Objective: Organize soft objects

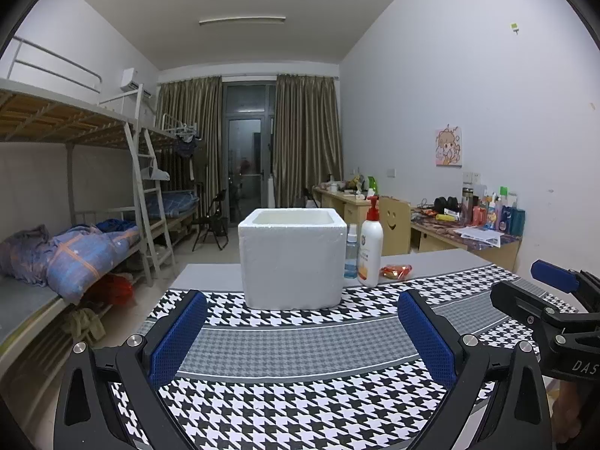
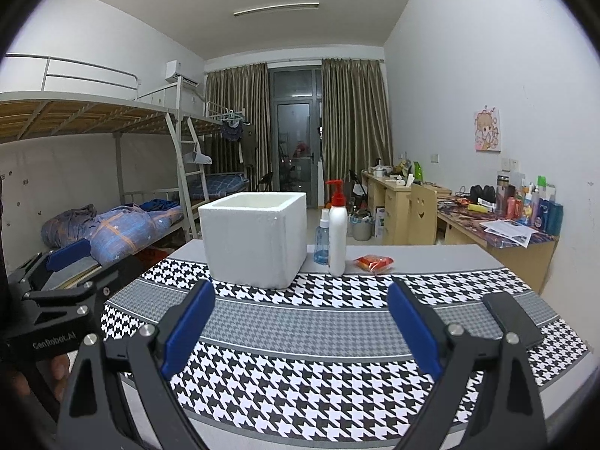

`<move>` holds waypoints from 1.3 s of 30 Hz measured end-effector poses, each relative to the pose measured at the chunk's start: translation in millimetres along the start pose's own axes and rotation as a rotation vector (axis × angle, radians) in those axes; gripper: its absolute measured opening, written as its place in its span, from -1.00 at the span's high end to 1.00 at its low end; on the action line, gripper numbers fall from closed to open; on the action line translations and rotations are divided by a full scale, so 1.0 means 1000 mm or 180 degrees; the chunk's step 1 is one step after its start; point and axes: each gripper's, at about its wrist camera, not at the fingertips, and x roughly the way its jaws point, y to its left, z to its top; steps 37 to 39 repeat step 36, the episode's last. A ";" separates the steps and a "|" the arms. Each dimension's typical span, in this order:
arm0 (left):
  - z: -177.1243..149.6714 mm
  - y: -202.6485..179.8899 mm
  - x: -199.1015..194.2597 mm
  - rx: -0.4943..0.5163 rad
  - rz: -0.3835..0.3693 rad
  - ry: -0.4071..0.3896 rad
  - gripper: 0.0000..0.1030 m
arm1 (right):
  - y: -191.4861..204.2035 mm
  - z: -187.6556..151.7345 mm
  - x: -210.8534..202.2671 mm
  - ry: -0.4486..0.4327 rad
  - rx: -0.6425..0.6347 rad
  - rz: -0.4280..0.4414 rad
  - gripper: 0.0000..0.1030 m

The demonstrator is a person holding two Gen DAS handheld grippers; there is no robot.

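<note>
A white foam box stands open-topped on the houndstooth cloth; it also shows in the right wrist view. To its right stand a white pump bottle, a small blue spray bottle and a soft orange-red packet. My left gripper is open and empty, low over the cloth in front of the box. My right gripper is open and empty beside it, to the right.
A black phone lies on the cloth at the right. The right gripper's body shows at the left view's right edge. Bunk beds stand left, cluttered desks along the right wall.
</note>
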 end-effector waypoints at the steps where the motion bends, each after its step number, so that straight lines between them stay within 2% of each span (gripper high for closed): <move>1: -0.001 0.000 0.000 0.0000 -0.0005 0.0005 -0.98 | 0.000 -0.001 0.000 -0.0011 0.0007 0.0010 -0.85; 14: -0.020 0.002 -0.004 0.0013 -0.0005 0.0028 -0.98 | 0.002 -0.014 0.000 -0.0090 0.0053 -0.0137 -0.85; 20: -0.027 0.004 -0.004 0.0012 0.0017 0.0071 -0.98 | 0.010 -0.021 0.000 -0.0074 0.0018 -0.0109 -0.85; 39: -0.030 -0.001 -0.003 0.0039 0.0021 0.0128 -0.98 | 0.005 -0.025 0.001 0.0009 0.0037 -0.0137 -0.85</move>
